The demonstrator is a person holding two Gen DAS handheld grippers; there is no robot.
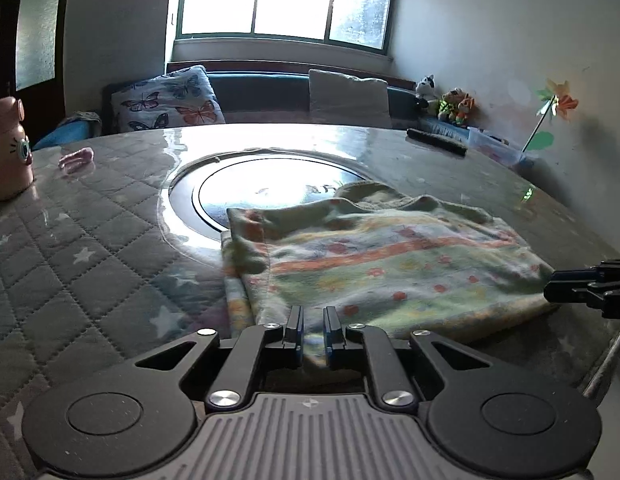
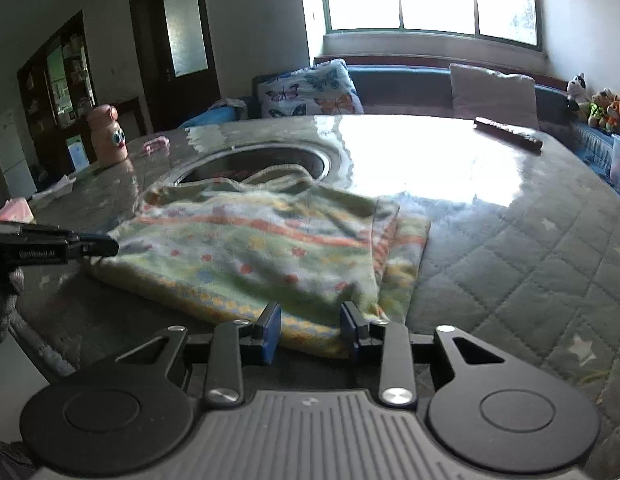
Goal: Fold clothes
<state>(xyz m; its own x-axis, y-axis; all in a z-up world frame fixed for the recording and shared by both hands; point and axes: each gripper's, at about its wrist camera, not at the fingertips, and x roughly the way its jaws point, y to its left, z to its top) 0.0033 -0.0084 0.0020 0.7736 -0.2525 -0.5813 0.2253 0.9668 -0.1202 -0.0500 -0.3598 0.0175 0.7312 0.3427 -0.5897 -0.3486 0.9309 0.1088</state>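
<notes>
One garment point(image 1: 381, 264), a green and orange patterned piece already folded over itself, lies flat on the quilted table cover point(image 1: 82, 248), its far edge reaching onto the round glass inset point(image 1: 266, 188). Left gripper point(image 1: 313, 334) points down at a slant over the near hem, jaws narrow with a slim gap; whether cloth is pinched there I cannot tell. Right gripper point(image 2: 310, 330) sits likewise tilted at the other near corner, jaws partly apart, the hem lying between the blue pads point(image 2: 270, 330), contact unclear. Pink bottle point(image 2: 108, 136) and remote point(image 2: 507, 134) stand well apart.
</notes>
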